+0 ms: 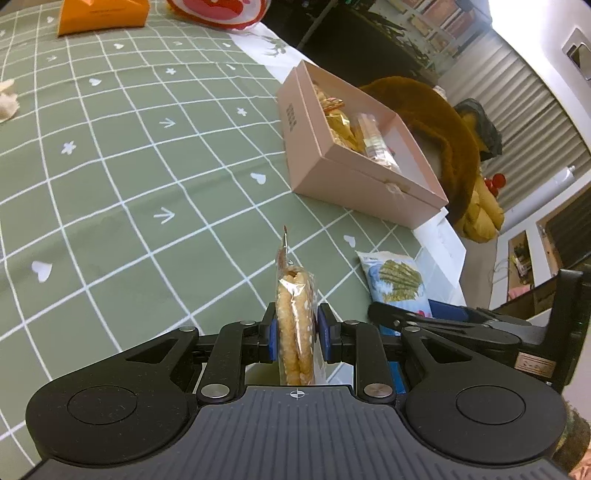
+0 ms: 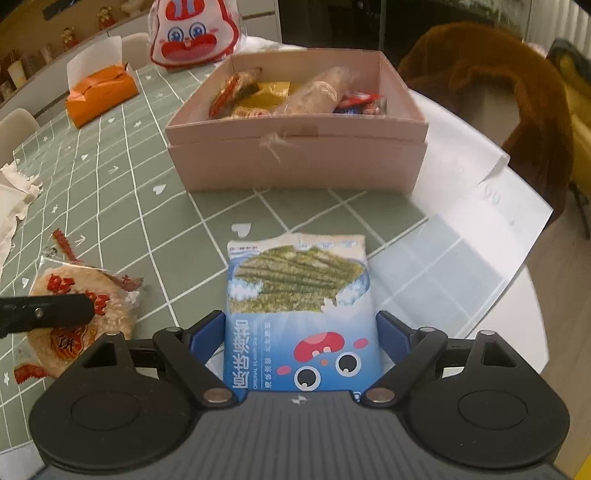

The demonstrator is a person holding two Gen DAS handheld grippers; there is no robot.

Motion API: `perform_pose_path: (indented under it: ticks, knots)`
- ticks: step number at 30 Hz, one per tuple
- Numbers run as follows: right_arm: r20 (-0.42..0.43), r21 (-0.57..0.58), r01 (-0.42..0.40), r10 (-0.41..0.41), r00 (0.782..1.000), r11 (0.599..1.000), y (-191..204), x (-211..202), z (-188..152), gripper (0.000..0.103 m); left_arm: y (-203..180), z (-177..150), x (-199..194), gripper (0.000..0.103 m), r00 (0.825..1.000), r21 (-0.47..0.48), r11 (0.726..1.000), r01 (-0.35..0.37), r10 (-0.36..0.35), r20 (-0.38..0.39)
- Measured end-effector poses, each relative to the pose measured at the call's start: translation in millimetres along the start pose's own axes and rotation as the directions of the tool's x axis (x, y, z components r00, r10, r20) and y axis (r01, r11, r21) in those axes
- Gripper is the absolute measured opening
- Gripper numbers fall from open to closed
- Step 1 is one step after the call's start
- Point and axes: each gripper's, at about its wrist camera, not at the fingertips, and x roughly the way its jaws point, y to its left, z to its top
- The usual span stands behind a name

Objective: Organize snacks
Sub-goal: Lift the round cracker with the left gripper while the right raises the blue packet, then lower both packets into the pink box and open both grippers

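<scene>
A clear packet of rice crackers stands on edge between the blue pads of my left gripper, which is shut on it just above the green checked tablecloth. The right wrist view shows the same packet at lower left, with one black left finger across it. My right gripper stands wide around a blue seaweed snack packet, its pads touching both sides. That packet lies right of the crackers. An open pink box holding several snacks stands just beyond; the left wrist view has the box at upper right.
An orange tissue box and a red-and-white rabbit bag sit at the far side. Crumpled white paper lies at the left. A white sheet covers the table's right edge, with a brown fur coat on a chair behind.
</scene>
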Motion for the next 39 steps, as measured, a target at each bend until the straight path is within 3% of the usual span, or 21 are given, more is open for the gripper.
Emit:
perform_pose_path:
  ticks: [6, 10, 14, 17, 20, 22, 23, 29, 32, 34, 36, 37, 39]
  knots:
    - [-0.014, -0.044, 0.030, -0.030, 0.999, 0.999, 7.6, -0.6, -0.5, 0.085, 0.2, -2.6, -0.6, 0.025, 1.000, 0.006, 1.000, 0.015, -0.015, -0.007]
    - [0.019, -0.094, 0.070, -0.068, 0.997, 0.993, 11.1, -13.8, -5.4, 0.081, -1.2, -6.2, -0.2, 0.025, 0.999, 0.004, 0.999, 0.031, -0.031, -0.010]
    - [0.047, -0.093, 0.054, -0.050, 0.998, 0.994, 9.8, -35.6, -3.4, 0.078, -4.6, 0.0, -10.6, 0.022, 0.997, -0.022, 0.997, 0.075, -0.075, 0.037]
    - [0.118, -0.089, 0.037, -0.026, 0.993, 0.995, 7.5, -67.6, 11.0, 0.077, -16.3, 23.4, -32.3, 0.022, 0.985, -0.021, 0.990, 0.142, -0.139, 0.099]
    - [0.242, -0.101, 0.018, 0.007, 0.970, 0.995, 3.4, -112.2, 39.7, 0.077, -34.9, 61.8, -58.5, 0.022, 0.963, 0.007, 0.977, 0.213, -0.211, 0.171]
    - [0.332, -0.094, 0.016, 0.017, 0.943, 0.995, -1.3, -141.1, 64.6, 0.078, -49.1, 89.4, -69.3, 0.022, 0.948, 0.040, 0.971, 0.236, -0.239, 0.209]
    - [0.398, -0.078, 0.011, 0.021, 0.917, 0.997, -8.0, -163.8, 92.0, 0.078, -56.6, 103.2, -71.5, 0.022, 0.943, 0.060, 0.968, 0.243, -0.250, 0.221]
    - [0.474, -0.030, 0.003, 0.012, 0.880, 1.000, -28.8, -183.9, 139.4, 0.078, -82.1, 171.5, -33.1, 0.022, 0.920, 0.046, 0.953, 0.300, -0.301, 0.252]
    - [0.499, -0.024, -0.002, 0.014, 0.867, 1.000, -41.0, -179.4, 153.9, 0.078, -76.3, 198.3, 15.2, 0.026, 0.932, -0.021, 0.949, 0.314, -0.304, 0.198]
    - [0.482, -0.022, -0.003, 0.013, 0.876, 1.000, -50.5, -165.6, 161.9, 0.078, -68.0, 209.7, 62.9, 0.030, 0.950, -0.078, 0.952, 0.297, -0.286, 0.122]
    - [0.451, -0.013, -0.008, 0.013, 0.892, 1.000, -60.1, -146.9, 169.7, 0.078, -62.9, 211.6, 93.3, 0.032, 0.975, -0.075, 0.976, 0.205, -0.197, 0.107]
    - [0.431, -0.006, -0.011, 0.013, 0.902, 1.000, -64.6, -134.9, 175.2, 0.078, -61.2, 211.5, 101.9, 0.032, 0.981, -0.068, 0.984, 0.165, -0.157, 0.113]
    - [0.408, 0.011, -0.022, 0.015, 0.913, 1.000, -70.5, -117.2, 182.3, 0.078, -56.6, 208.1, 104.2, 0.032, 0.979, -0.078, 0.983, 0.168, -0.157, 0.131]
